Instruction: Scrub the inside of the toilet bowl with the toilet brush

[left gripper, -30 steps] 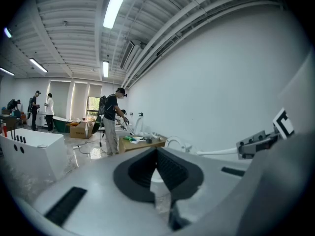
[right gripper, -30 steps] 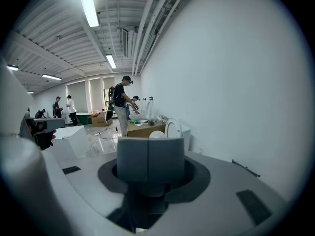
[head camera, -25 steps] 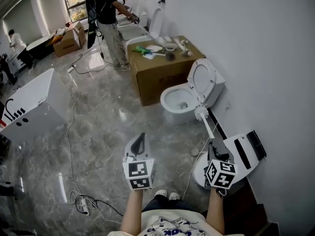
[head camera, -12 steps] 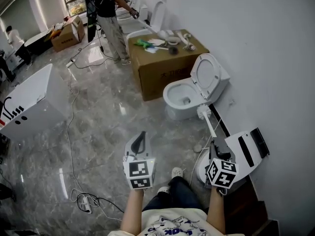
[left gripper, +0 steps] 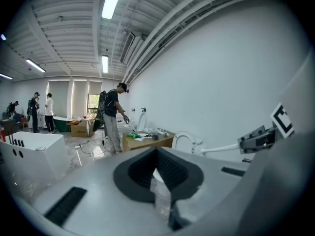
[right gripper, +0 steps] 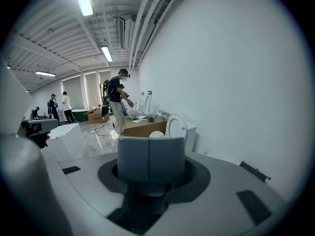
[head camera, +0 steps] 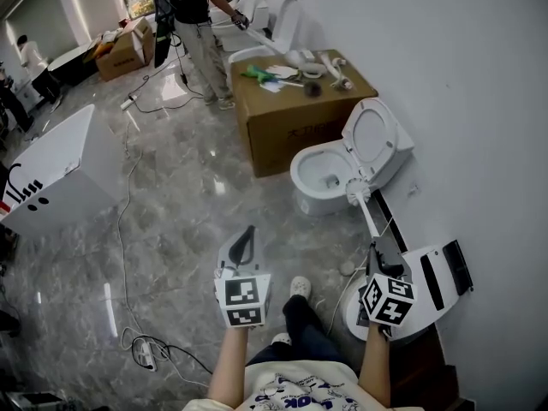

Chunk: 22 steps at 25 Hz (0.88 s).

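Printed characters on the brown cardboard box [head camera: 291,131], beyond the jaws, are too small to read. The right gripper [head camera: 375,248] has its jaws clamped on the thin white handle of the toilet brush [head camera: 366,217]. The brush's head is ahead of them, just beside the rim of the white glossy toilet bowl [head camera: 301,176], whose lid is raised. The left gripper [head camera: 246,240] has its jaws pressed together, empty, above the polished grey marble floor [head camera: 171,204] with its trailing cable [head camera: 120,255].

Perhaps a sanitary-ware test hall: toilet [head camera: 330,174], bathtub [head camera: 51,174], cardboard carton [head camera: 300,135].
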Motion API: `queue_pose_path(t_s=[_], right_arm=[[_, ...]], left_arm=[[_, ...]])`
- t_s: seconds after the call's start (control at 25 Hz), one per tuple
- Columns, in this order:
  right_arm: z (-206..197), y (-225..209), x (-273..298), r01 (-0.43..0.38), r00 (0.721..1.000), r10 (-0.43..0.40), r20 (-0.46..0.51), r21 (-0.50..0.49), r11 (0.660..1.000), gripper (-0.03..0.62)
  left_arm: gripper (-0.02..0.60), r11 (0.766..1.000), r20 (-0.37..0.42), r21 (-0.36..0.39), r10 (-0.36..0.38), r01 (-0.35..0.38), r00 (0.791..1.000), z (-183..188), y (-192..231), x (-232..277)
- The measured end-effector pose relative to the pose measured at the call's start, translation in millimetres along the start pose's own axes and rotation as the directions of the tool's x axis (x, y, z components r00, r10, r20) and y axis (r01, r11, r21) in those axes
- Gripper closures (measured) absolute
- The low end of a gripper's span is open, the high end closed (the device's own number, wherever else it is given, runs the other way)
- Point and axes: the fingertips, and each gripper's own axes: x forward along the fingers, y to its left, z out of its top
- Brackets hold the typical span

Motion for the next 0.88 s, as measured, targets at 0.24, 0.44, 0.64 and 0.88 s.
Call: queue_pose_path(t_s=[0.24,0.44,0.64,0.88], right_arm=[[36,-5,60,-0.024,1.0,0.024,0.008,-0.014,1.0,0.427],[70,-9,112,-0.04,0.999,0.04,0.003,-0.021,0.999,0.428],[95,-13,160,-0.05,0.999,0.05,-0.008,-0.02,0.999,0.427],[113,-20,208,-0.056,0.998,0.055,-0.024,-0.032,0.998,0.427]], left_arm=[[0.58,1.0,0.01,0.005,0.013,-0.013,1.0,21,3,60],[0.58,1.0,0.013,0.007,0.025,-0.025,1.0,44,8,113],[0.58,1.0,0.012,0.008,0.028,-0.028,1.0,61,14,163],[0.58,0.999,0.018,0.008,0.036,-0.036,0.999,73,16,210]])
